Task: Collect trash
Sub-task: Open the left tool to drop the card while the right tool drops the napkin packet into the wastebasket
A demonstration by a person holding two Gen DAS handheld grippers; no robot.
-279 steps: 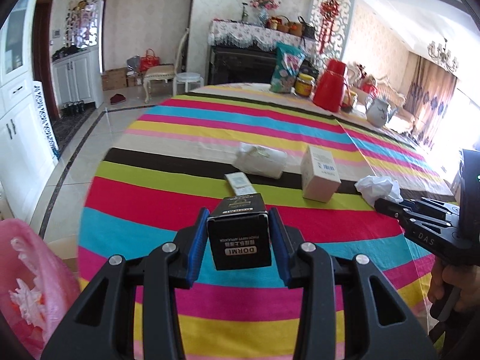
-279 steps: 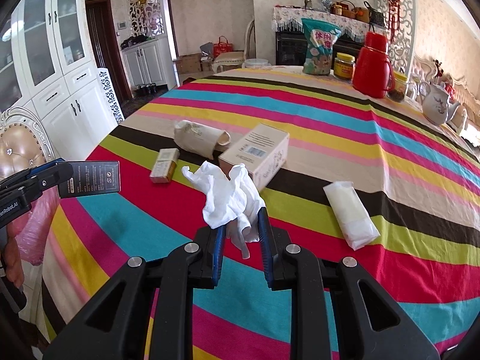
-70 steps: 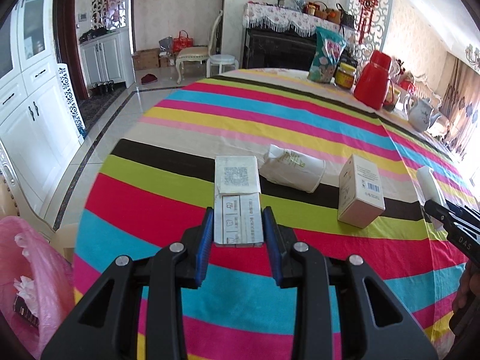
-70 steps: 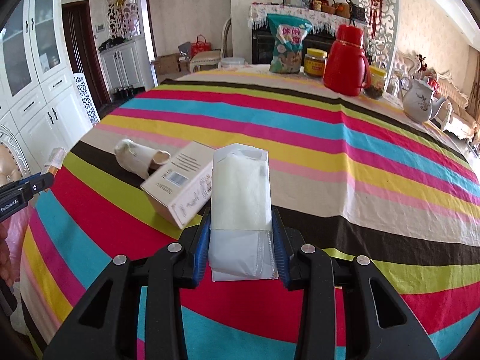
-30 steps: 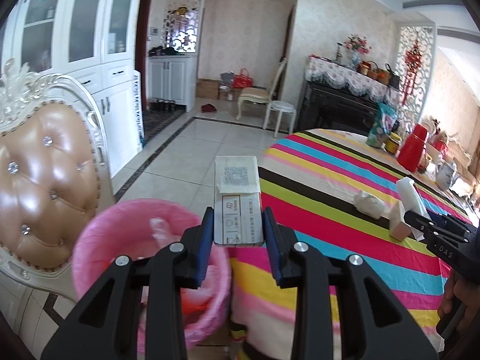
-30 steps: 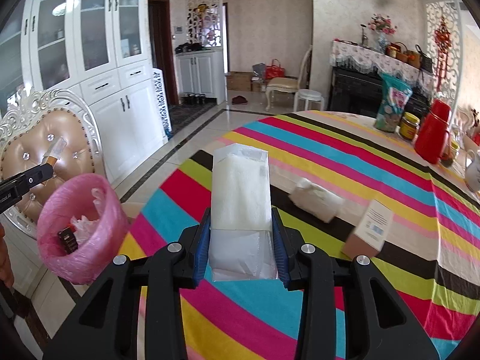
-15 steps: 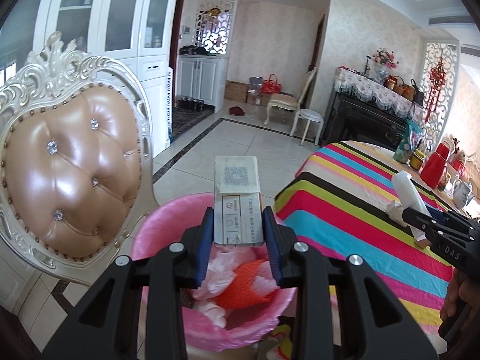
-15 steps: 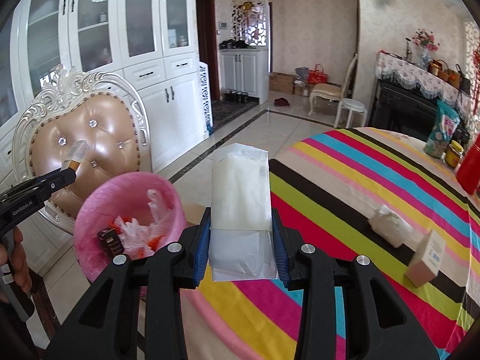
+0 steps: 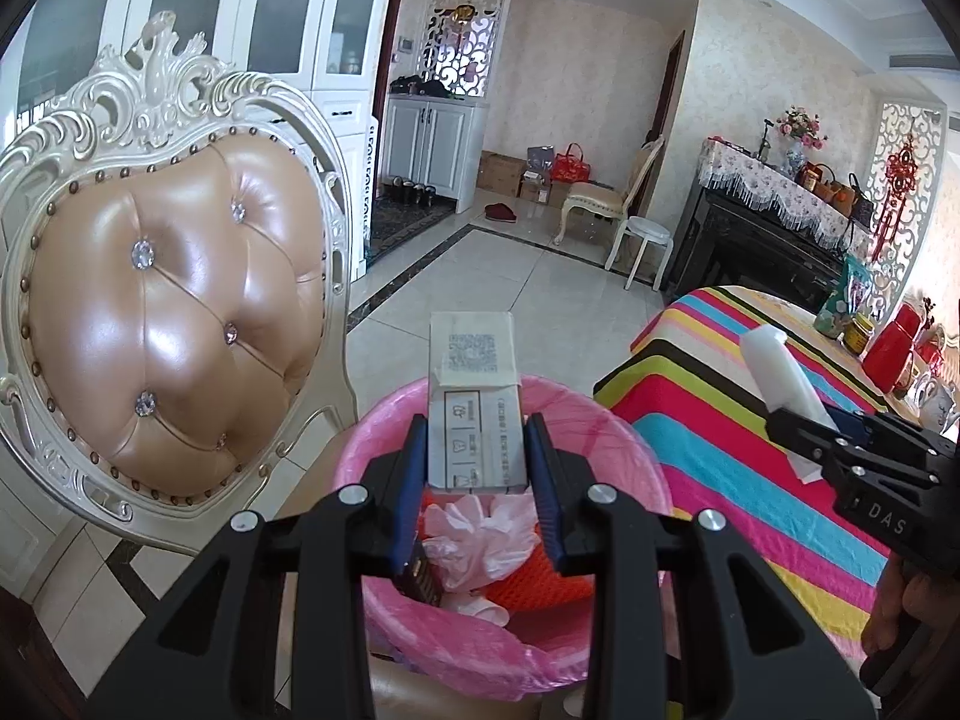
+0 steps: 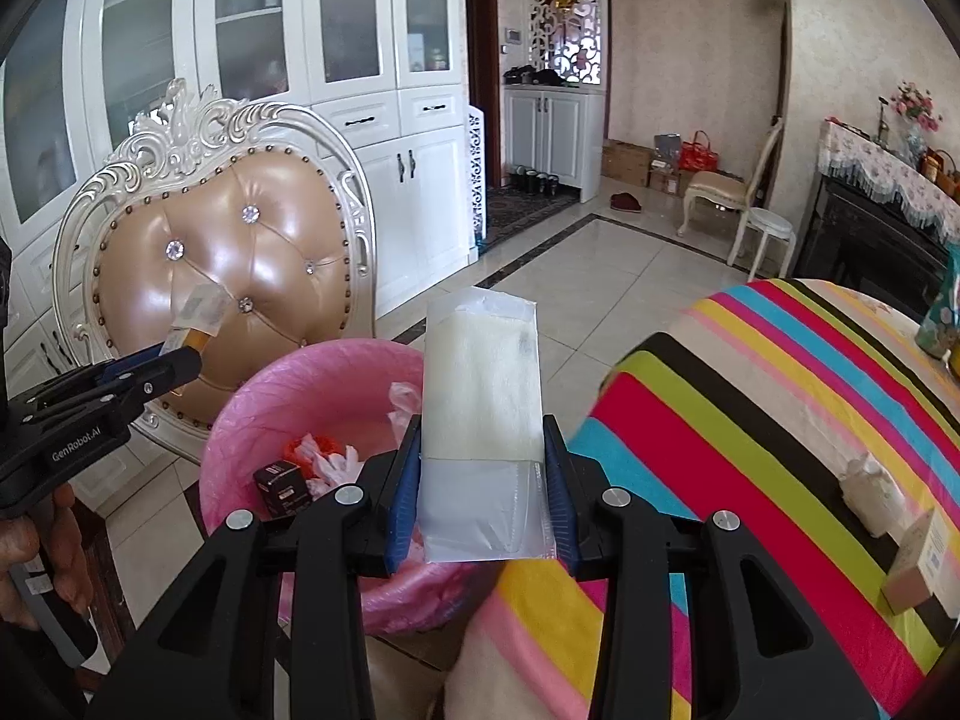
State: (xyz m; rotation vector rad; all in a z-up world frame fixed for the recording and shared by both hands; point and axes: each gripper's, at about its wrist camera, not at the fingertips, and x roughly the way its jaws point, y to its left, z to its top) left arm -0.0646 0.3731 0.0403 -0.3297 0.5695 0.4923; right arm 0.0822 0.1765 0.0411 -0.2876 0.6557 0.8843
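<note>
Blue pads of the left claw (image 9: 477,450) press on both sides of a flat grey-white carton (image 9: 474,396), its printed code facing up, and hold it above the pink-lined trash bin (image 9: 624,456). Inside the bin lie crumpled white tissue (image 9: 480,531), a small black box (image 9: 423,576) and something orange (image 9: 534,582). The right claw (image 10: 483,468) is likewise closed on its load, a clear plastic packet with a white pad inside (image 10: 483,396); the packet sticks up past the fingertips, over the near rim of the bin and the edge of the tabletop. In the left wrist view that claw and packet show at the right, over the striped cloth. In the right wrist view the left claw shows at the left with the carton end-on, a hand (image 10: 36,558) gripping its handle.

Just behind the bin stands a white carved chair with a tan tufted back (image 9: 168,312). On the striped tabletop (image 10: 750,396), well apart from the bin, lie a crumpled white wrapper (image 10: 870,492) and a small cardboard box (image 10: 921,558). Farther off are white cabinets (image 10: 384,90) and a tiled floor (image 9: 516,282).
</note>
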